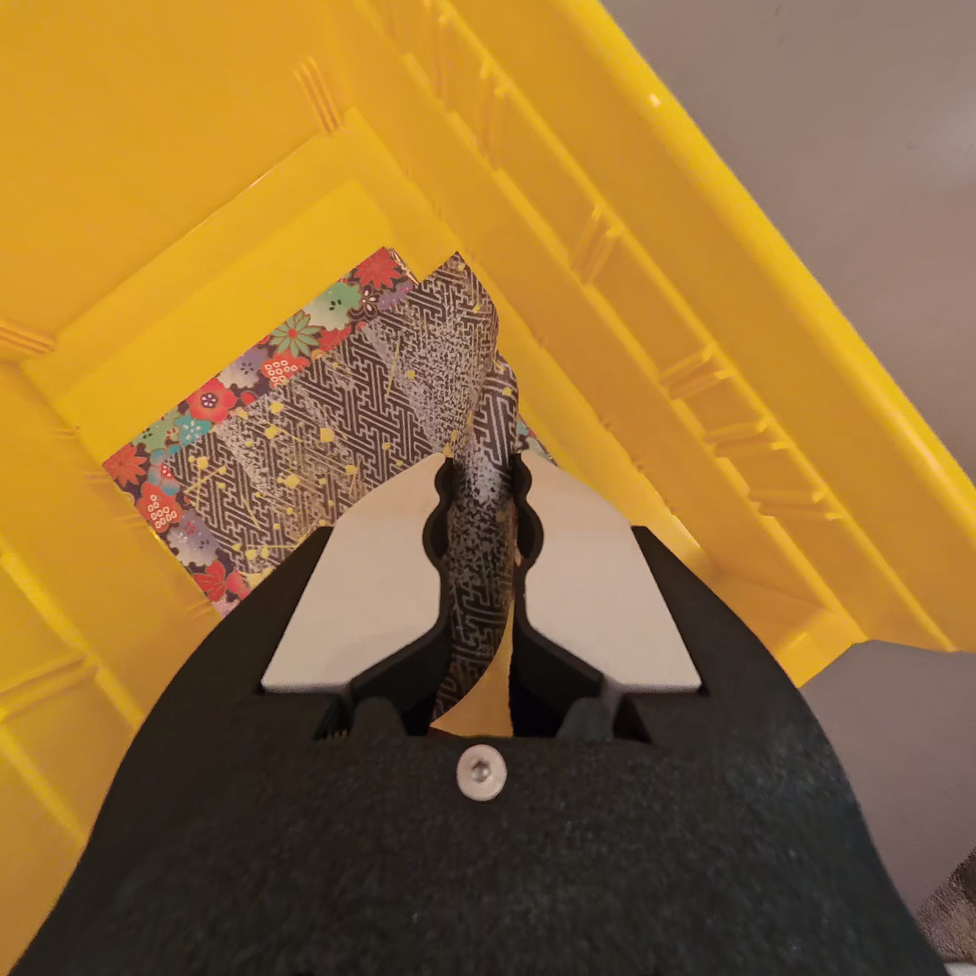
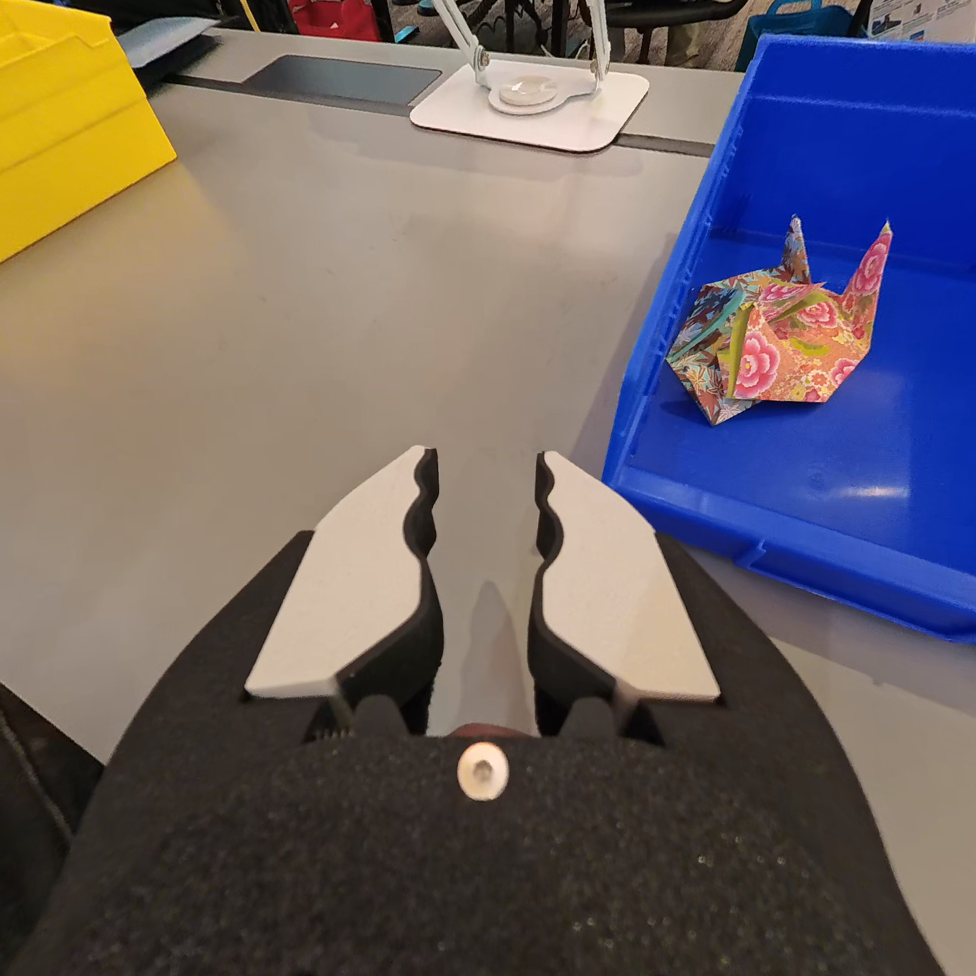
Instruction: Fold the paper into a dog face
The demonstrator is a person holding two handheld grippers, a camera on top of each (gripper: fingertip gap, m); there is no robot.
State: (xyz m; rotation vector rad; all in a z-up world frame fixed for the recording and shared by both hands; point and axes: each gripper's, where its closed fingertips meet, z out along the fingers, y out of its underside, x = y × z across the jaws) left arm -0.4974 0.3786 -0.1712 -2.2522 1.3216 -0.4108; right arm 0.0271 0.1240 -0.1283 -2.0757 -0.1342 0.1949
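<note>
Left gripper (image 1: 481,465) pinches the top paper (image 1: 338,422) inside the yellow bin (image 1: 634,222): brown-and-silver maze print flecked with gold, one corner curled up between the fingers, the rest lying on a floral sheet (image 1: 211,401) beneath. Right gripper (image 2: 486,454) hangs released and empty over the grey table (image 2: 317,317), beside a blue bin (image 2: 845,501) holding folded floral origami (image 2: 781,338).

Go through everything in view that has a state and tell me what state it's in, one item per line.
Left gripper: jaws shut on the top sheet.
Top sheet: maze-patterned, one side lifted and curled between the jaws.
Floral sheet: lying flat in the bin under the top sheet.
Yellow bin: open-topped, holding the sheets.
Right gripper: jaws open, holding nothing, above the table.
Blue bin: open-topped, on the table.
Folded paper figures: folded, resting in the blue bin.
</note>
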